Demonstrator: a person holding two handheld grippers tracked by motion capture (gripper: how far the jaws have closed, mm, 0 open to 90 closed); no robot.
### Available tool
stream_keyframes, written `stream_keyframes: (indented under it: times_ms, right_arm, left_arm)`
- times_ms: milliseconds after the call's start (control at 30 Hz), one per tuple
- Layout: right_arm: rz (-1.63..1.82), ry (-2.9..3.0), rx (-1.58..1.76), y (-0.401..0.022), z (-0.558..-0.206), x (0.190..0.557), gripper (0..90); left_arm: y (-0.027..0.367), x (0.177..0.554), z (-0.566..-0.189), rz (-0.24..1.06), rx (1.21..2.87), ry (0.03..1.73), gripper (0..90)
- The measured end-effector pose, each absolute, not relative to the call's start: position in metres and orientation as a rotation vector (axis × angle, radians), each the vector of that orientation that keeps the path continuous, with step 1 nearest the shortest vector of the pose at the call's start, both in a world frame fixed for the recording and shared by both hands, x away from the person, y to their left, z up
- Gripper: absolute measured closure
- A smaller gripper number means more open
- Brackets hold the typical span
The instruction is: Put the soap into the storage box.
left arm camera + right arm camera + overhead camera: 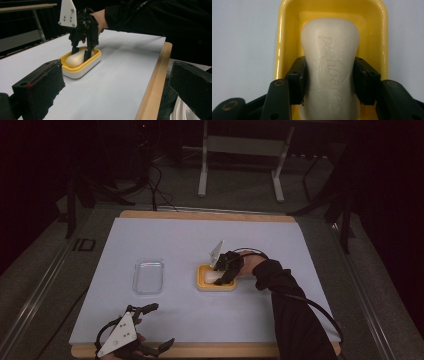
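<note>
A cream soap bar (329, 47) with embossed lettering lies in a yellow soap dish (287, 20) right of the table's middle. My right gripper (329, 82) reaches down into the dish, its two black pads pressed against the bar's long sides, shut on it. The high view shows that gripper (222, 275) over the dish (216, 287), with the soap (209, 276) poking out to its left. The left gripper view shows the soap (73, 59) resting in the dish (82, 68). My left gripper (160, 326) rests near the front edge, open and holding nothing.
A clear plastic lid or tray (148, 276) lies left of the dish on the pale blue mat (200, 235). A wooden table edge (152, 85) runs along the front. Beyond the table stand a grey frame's legs (202, 175) and cables on the floor.
</note>
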State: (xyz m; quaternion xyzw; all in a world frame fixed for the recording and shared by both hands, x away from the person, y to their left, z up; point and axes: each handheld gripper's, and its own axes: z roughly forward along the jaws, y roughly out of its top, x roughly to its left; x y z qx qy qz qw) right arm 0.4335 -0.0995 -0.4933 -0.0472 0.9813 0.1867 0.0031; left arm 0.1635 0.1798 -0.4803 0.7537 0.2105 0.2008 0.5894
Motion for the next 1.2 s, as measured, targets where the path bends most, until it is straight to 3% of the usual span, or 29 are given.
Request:
stream_keyframes:
  times_ms: [833,1067,1200]
  right_arm:
    - [0.632,3.032,-0.037,-0.116,-0.450,0.426,45.6]
    - [0.656,3.018,0.011,-0.123,-0.441,0.423,40.9]
    - [0.635,3.016,0.111,-0.123,-0.439,0.422,31.9]
  left_arm:
    - [0.179,0.164,-0.481,0.461,1.761,0.492,0.0]
    - [0.179,0.164,-0.481,0.454,1.762,0.489,0.0]
    - [0.178,0.164,-0.481,0.447,1.763,0.488,0.0]
